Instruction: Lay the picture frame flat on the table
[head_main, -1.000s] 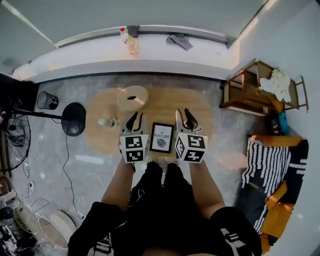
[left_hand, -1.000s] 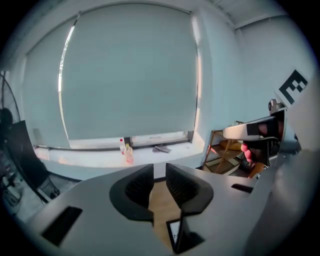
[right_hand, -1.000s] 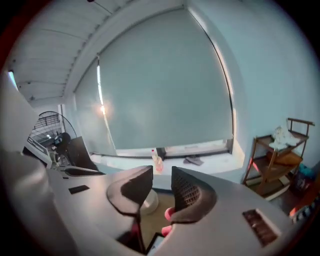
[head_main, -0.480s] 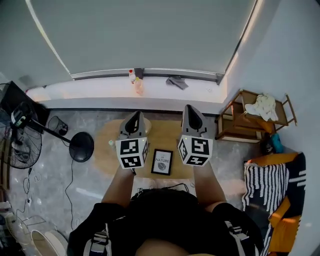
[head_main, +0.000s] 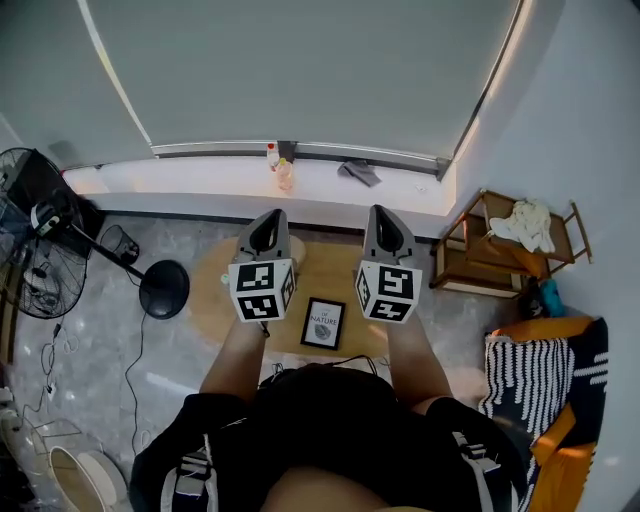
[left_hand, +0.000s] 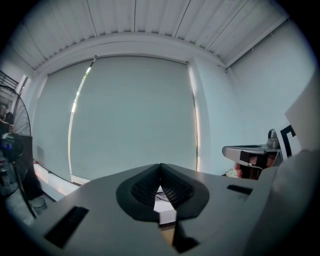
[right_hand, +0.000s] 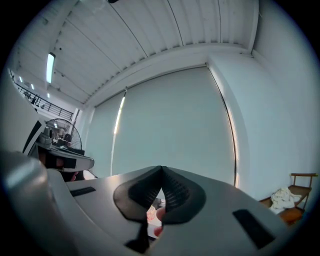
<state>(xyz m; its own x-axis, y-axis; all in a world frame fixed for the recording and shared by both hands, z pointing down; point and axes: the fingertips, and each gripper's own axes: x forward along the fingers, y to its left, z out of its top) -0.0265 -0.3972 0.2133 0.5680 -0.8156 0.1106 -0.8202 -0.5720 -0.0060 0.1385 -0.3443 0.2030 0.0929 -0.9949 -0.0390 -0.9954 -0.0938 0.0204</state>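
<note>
Looks like this one's basically done: the picture frame is lying face up on the tabletop, near its near edge, right in front of the person and between the two arms. As far as I can tell nothing's really left to do. Its long axis is running near to far, leaning slightly, with the top end pointing far toward the window. The left claw is hanging well above it, its jaws having just been closing with nothing between them. The right claw is sitting clenched and empty too.
</note>
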